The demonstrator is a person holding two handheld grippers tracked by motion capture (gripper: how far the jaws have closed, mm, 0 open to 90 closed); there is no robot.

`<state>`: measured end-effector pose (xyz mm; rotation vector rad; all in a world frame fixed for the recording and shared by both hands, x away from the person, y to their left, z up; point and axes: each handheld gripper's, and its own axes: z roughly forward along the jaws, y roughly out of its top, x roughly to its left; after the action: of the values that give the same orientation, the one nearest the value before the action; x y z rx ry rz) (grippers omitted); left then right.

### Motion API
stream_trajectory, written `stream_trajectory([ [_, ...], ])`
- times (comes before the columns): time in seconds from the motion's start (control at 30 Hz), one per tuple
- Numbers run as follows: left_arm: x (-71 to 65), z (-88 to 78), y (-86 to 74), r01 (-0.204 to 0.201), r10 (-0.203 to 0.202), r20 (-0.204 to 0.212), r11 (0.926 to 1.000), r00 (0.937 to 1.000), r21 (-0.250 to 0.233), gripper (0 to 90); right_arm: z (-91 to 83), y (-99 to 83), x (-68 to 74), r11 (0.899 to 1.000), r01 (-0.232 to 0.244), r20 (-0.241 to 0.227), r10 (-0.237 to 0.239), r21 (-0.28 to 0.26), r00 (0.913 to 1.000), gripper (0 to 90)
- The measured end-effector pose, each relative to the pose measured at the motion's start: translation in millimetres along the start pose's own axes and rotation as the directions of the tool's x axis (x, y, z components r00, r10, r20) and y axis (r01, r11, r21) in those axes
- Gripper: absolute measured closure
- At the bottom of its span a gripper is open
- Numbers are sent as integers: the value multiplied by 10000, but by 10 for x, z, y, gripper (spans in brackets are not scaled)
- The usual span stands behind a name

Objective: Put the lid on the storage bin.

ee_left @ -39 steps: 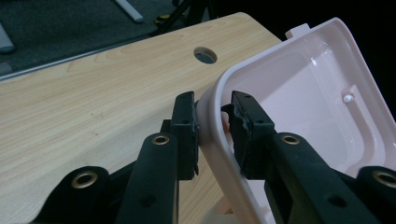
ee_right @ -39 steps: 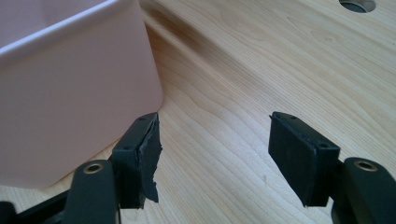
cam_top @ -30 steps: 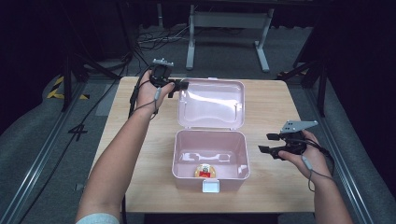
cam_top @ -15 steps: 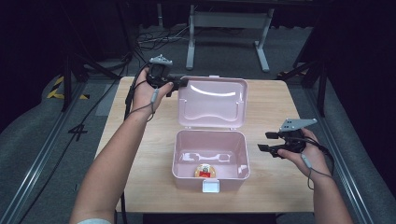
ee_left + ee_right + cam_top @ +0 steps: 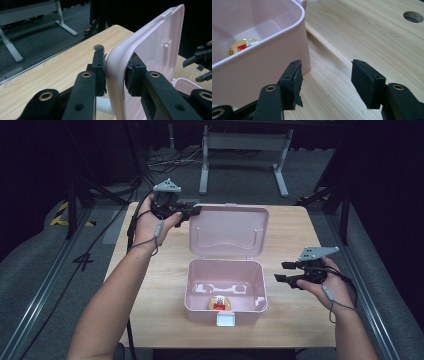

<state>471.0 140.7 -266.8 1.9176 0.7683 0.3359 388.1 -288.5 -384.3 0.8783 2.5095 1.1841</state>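
At the far left corner of the desk (image 5: 150,285), the person's left hand (image 5: 147,222) holds the left gripper (image 5: 192,212), whose grey three-cornered plate (image 5: 166,186) sits on top. In the left gripper view its two black jaws are closed on the rim of the pink lid (image 5: 150,57), one pad (image 5: 100,72) pressed to the outer face and the other against the inner face, at the lid's upper left corner as the high view shows it. The lid (image 5: 229,230) stands raised behind the box, tilted back toward the far edge of the desk, its inner side facing the person. A round hole (image 5: 98,46) in the wooden top shows just beyond the left jaw.

The pink box (image 5: 225,290) sits open in the middle of the desk, close to the near edge, with a white latch (image 5: 226,320) on its front wall. Inside, on the floor near the front wall, lies a small round yellow item (image 5: 219,303) with a red mark; its label is too small to read.

Near the right edge, the right hand (image 5: 327,285) holds the right gripper (image 5: 282,271) just beside the box's right wall, apart from it. In the right gripper view its jaws stand wide apart with nothing between them, hovering over bare wood by the box's corner (image 5: 287,37).
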Motion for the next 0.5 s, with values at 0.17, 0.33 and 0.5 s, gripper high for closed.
stream_trajectory([
  [0.17, -104, -94, -18, -247, 248, 53, 9996, 9997, -167, 706, -29, 8, 30, 9987, -278, -286, 266, -429, 9992, 430],
  [0.33, -182, -179, -66, -492, 497, 111, 9981, 9987, -362, 689, -55, 35, 69, 9974, -91, -238, 75, -719, 9997, 430],
  [0.5, -271, -261, -103, -664, 674, 200, 9967, 9975, -457, 673, -80, 81, 135, 9954, 232, -178, -249, -924, 9995, 456],
])
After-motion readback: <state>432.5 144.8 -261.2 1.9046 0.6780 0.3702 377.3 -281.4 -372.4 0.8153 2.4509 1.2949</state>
